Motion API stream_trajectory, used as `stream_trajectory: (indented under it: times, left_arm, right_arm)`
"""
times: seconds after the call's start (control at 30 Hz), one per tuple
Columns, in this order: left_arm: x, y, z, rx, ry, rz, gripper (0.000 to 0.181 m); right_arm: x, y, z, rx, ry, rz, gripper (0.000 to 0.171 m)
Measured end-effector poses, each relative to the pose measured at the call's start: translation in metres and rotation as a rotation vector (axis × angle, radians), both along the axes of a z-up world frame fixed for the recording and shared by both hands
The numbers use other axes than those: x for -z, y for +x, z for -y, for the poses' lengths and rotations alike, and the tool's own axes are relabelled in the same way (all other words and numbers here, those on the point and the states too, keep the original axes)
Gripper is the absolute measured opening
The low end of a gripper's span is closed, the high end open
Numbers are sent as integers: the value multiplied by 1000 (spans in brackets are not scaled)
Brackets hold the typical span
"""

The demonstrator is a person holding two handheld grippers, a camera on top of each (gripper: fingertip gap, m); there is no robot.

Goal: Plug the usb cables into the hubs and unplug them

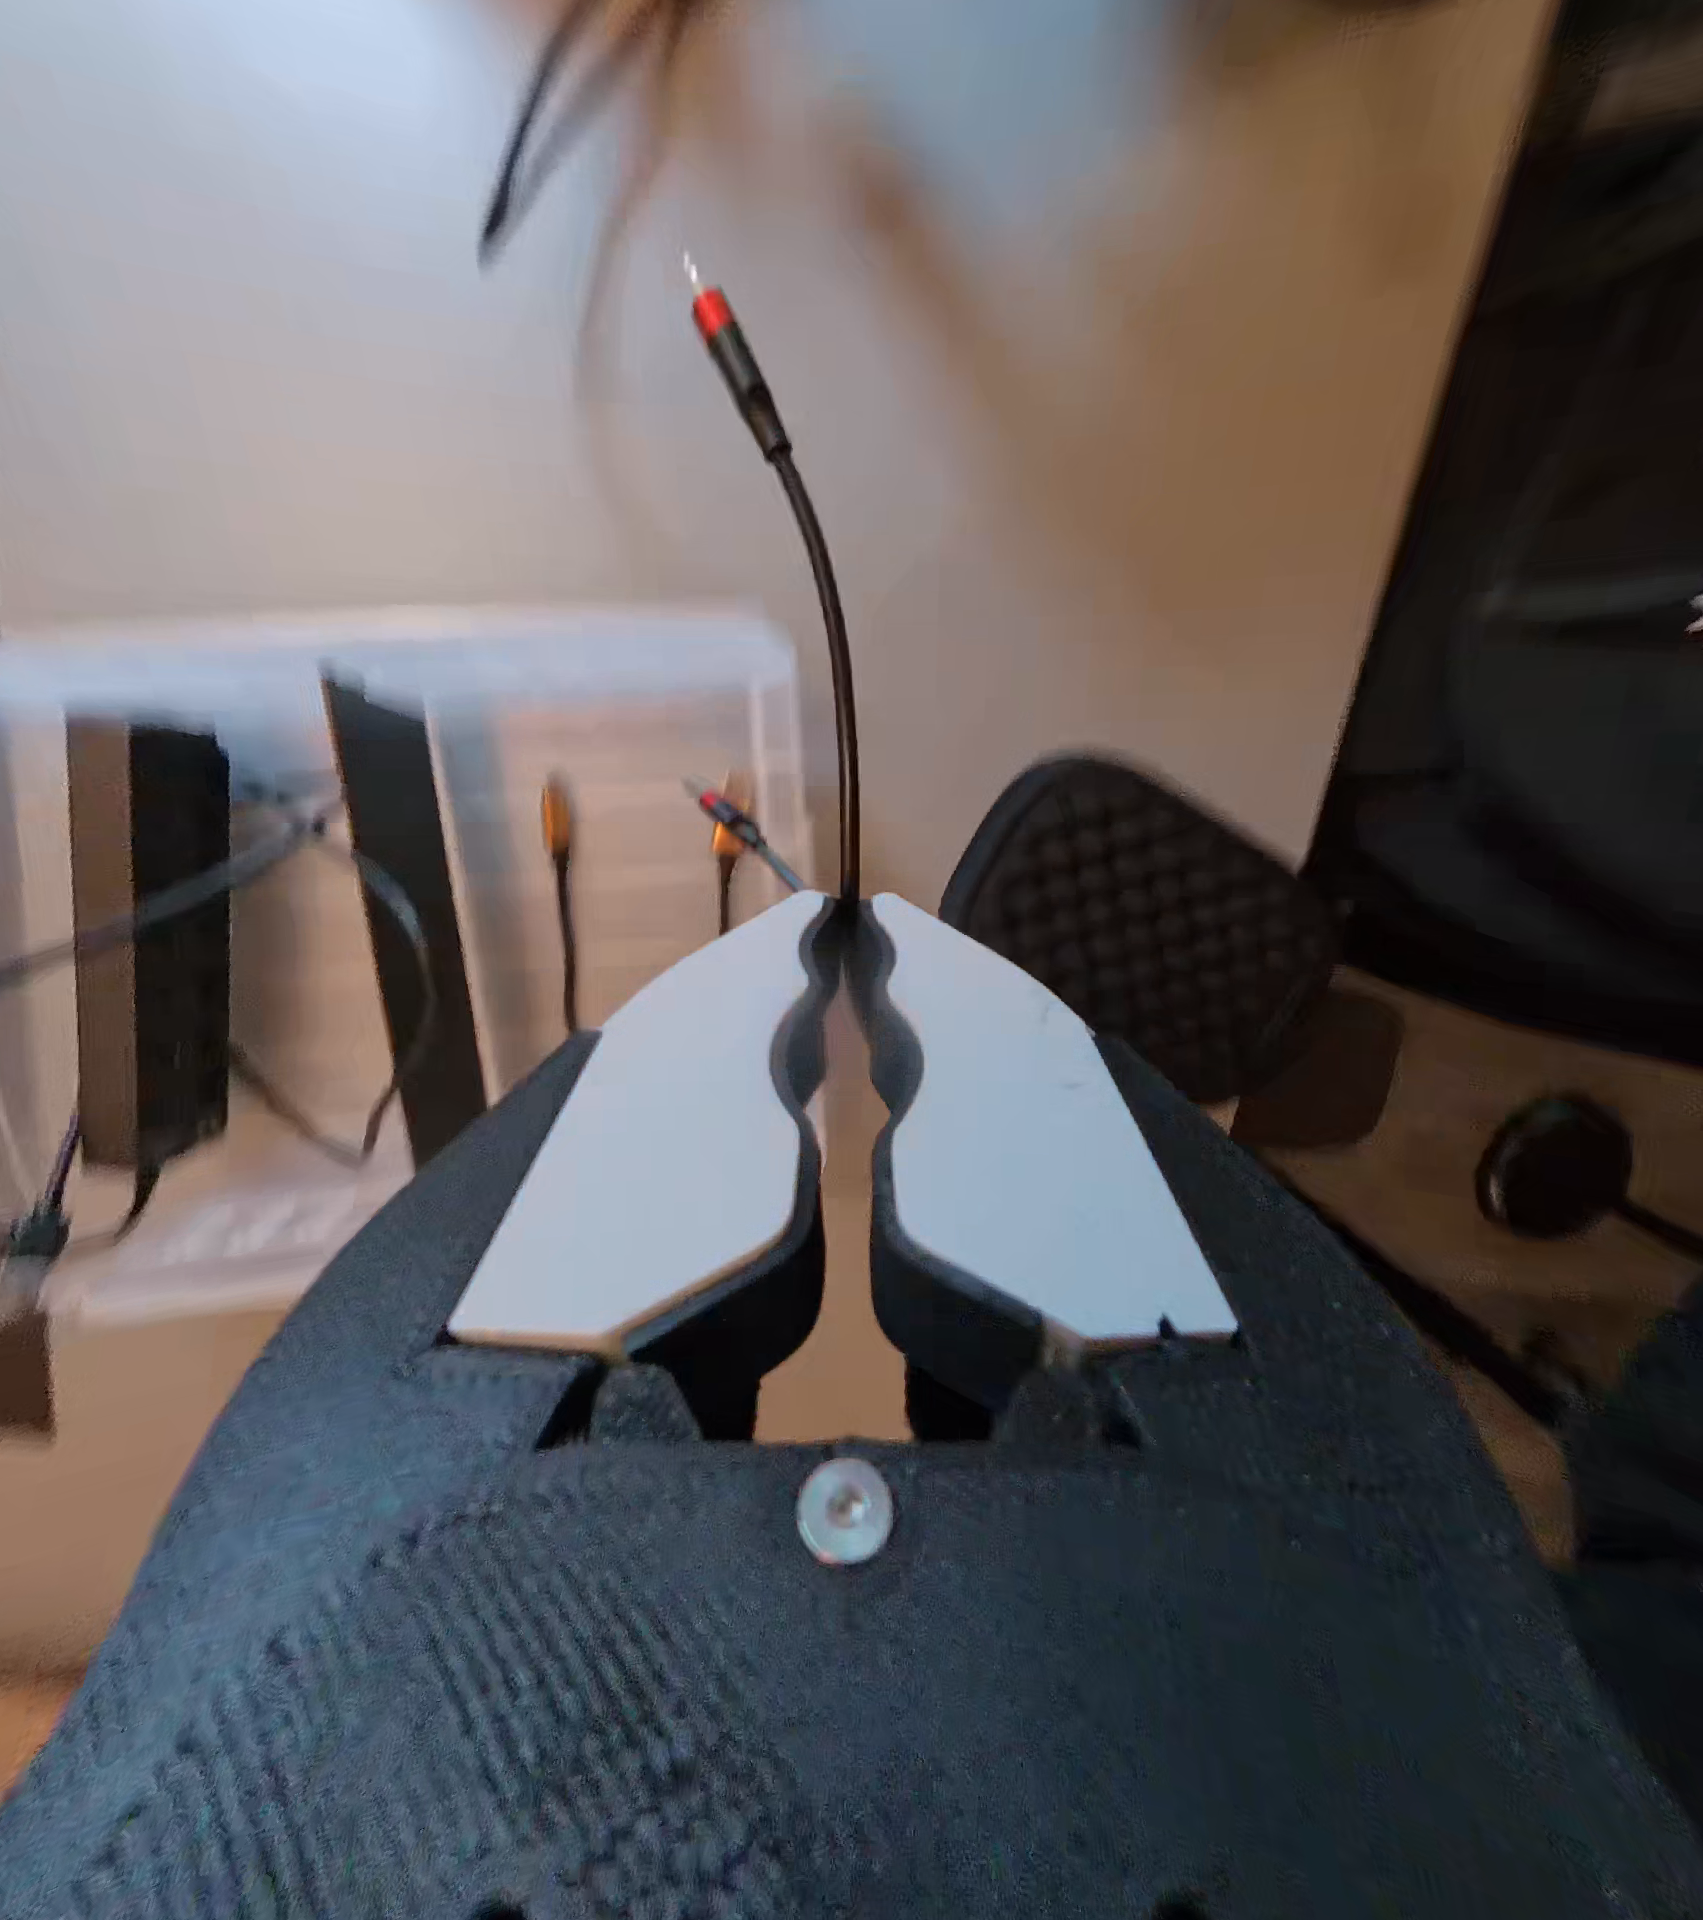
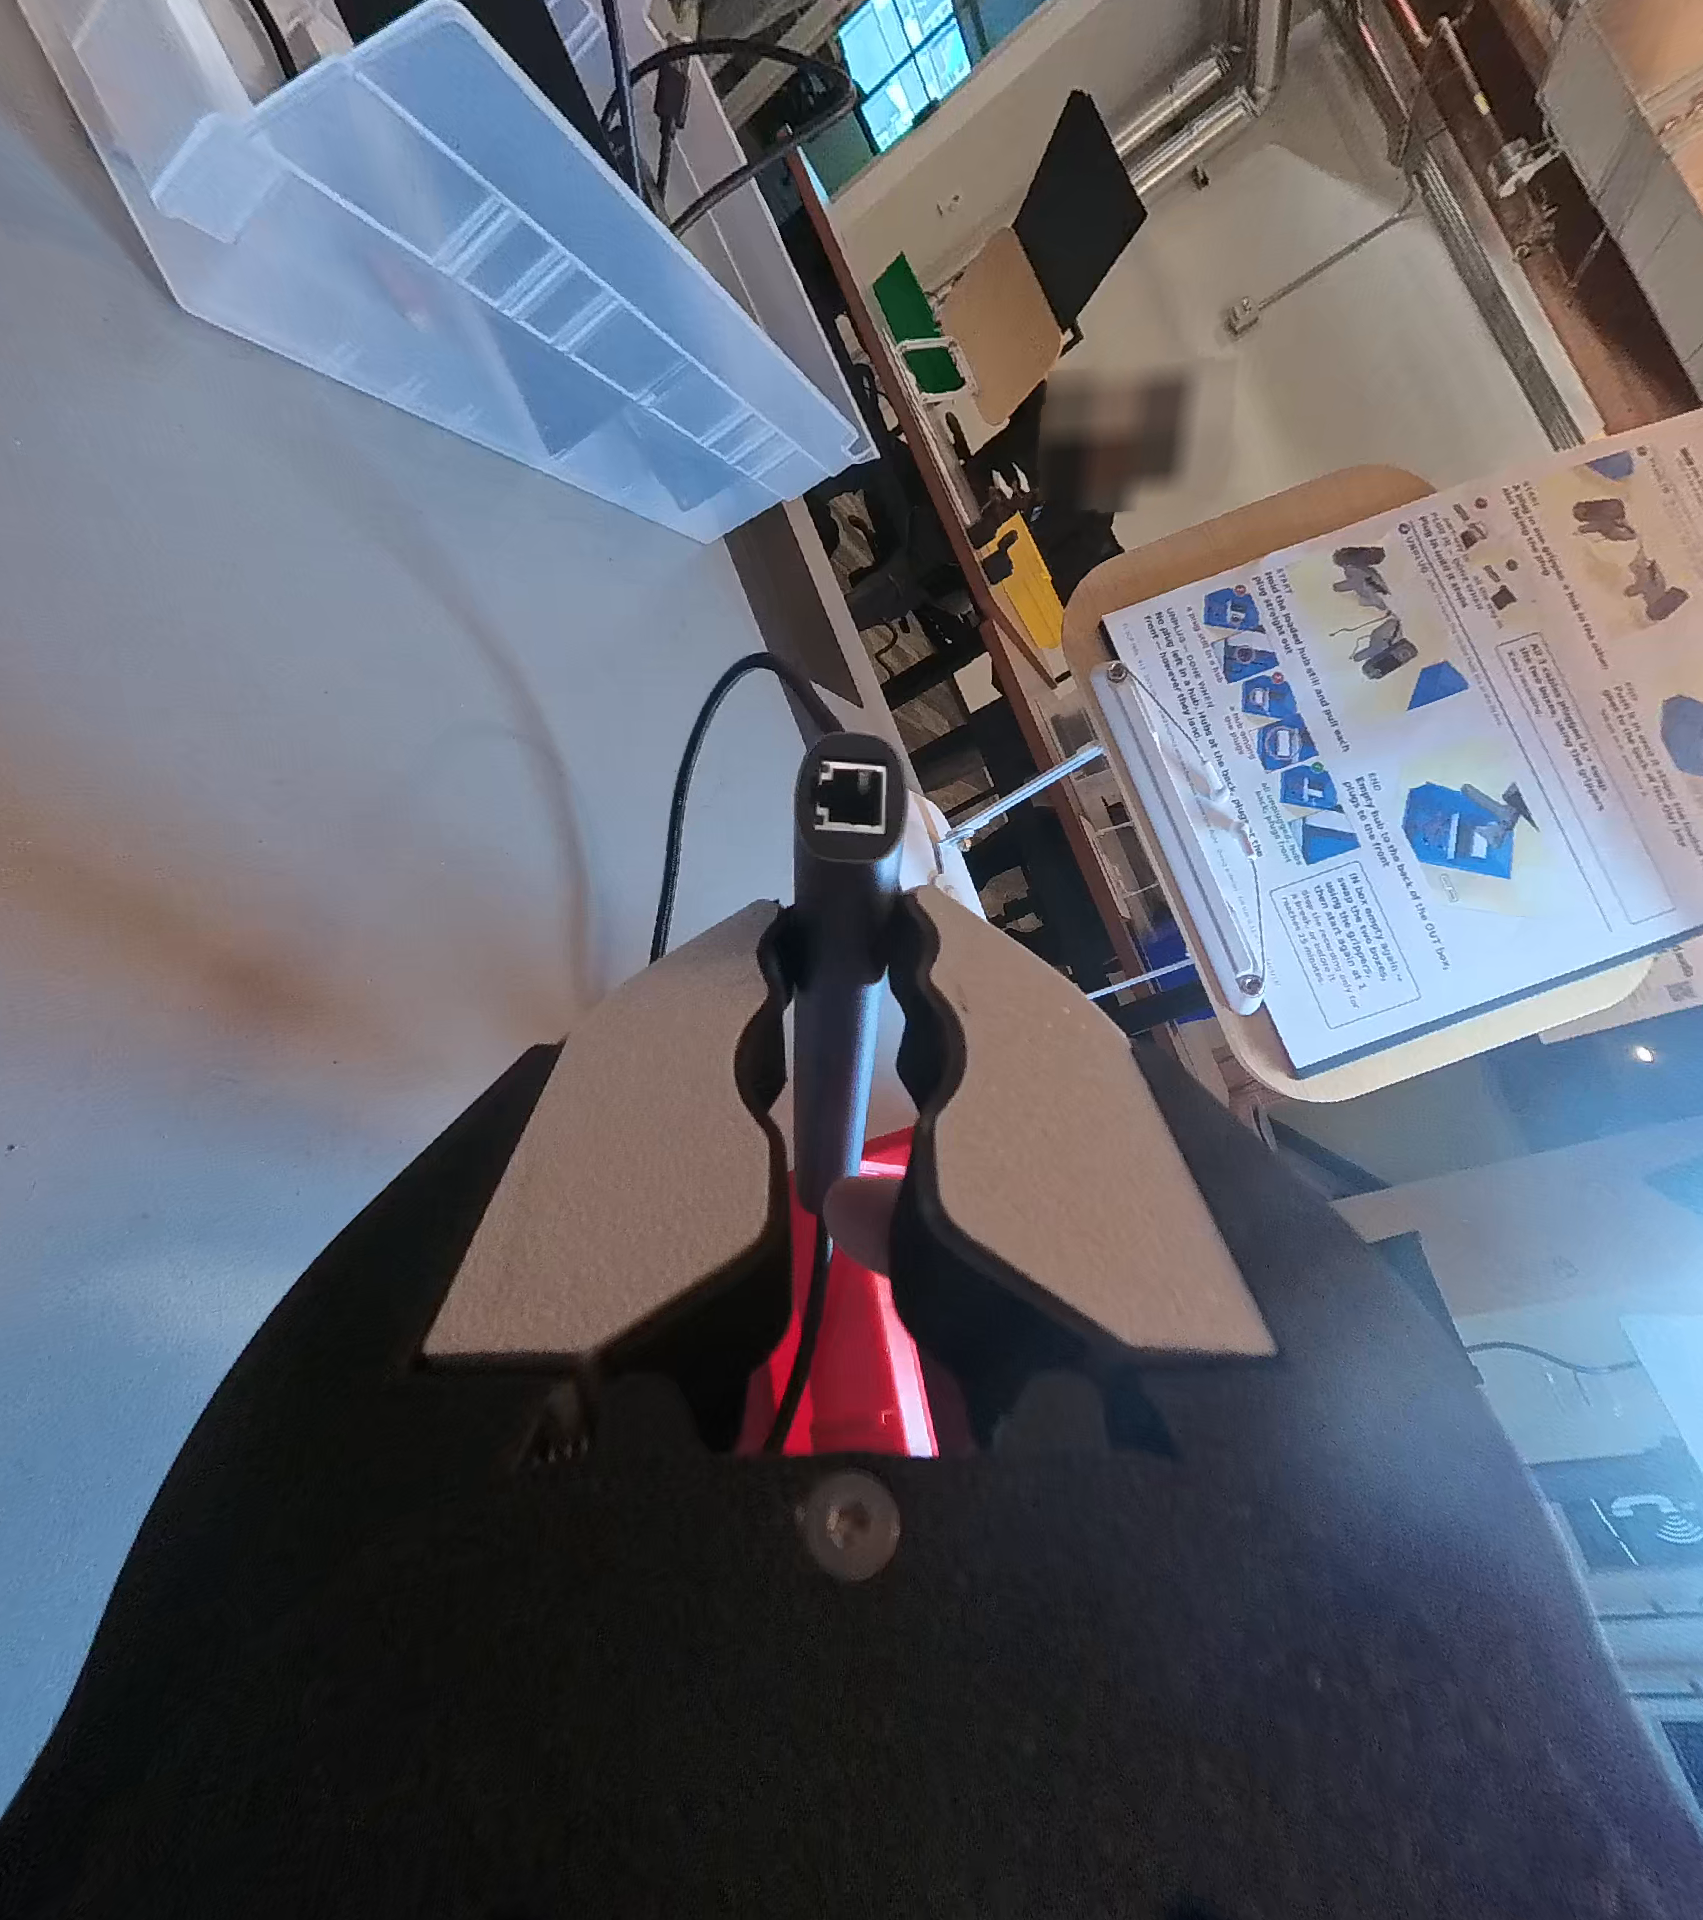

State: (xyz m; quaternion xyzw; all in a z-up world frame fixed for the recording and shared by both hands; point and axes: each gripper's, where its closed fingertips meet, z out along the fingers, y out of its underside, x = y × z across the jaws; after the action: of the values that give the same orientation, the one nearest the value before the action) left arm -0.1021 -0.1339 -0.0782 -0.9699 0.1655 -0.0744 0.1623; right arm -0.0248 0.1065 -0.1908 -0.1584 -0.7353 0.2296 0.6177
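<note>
In the left wrist view my left gripper [image 1: 845, 914] is shut on a thin black cable [image 1: 831, 623]. The cable rises from the fingertips and ends in a red and black plug [image 1: 731, 353] with a small metal tip, held in the air. The background is blurred. In the right wrist view my right gripper [image 2: 834, 925] is shut on a dark grey hub [image 2: 831, 997]. The hub's end with a square network port [image 2: 849, 798] sticks out past the fingertips. The hub's black cord [image 2: 691, 779] loops to the left over the white table [image 2: 203, 831].
A clear plastic box [image 1: 338, 935] at the left holds black hubs [image 1: 172, 935] and several plugs and cables. A black chair [image 1: 1605, 520] stands at the right. Another clear box [image 2: 473, 270] lies on the table, and an instruction sheet on a stand [image 2: 1449, 727] is at the right. My right fingertips sit around 30 cm from my left ones.
</note>
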Motion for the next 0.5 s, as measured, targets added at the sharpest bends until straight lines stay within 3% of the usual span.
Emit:
stream_trajectory:
  times: [0.07, 0.17, 0.23, 0.37, 0.5]
  left_arm:
    - [-13, 18, -12, 20, 156, 85, 3]
    - [0, 28, -28, -6, 311, 159, 3]
    - [20, 38, -38, -26, 380, 231, 2]
    - [82, 36, -55, -103, 410, 189, 1]
    - [114, 13, -58, -196, 385, 52, 17]
  right_arm:
    - [0, 0, -1, 4, -5, -1, 18]
    - [0, 0, -1, 8, -4, 0, 17]
    - [1, 0, 0, 8, -3, 0, 17]
    - [2, -1, 0, 11, 1, 3, 18]
    - [5, -2, -1, 14, -5, 10, 17]
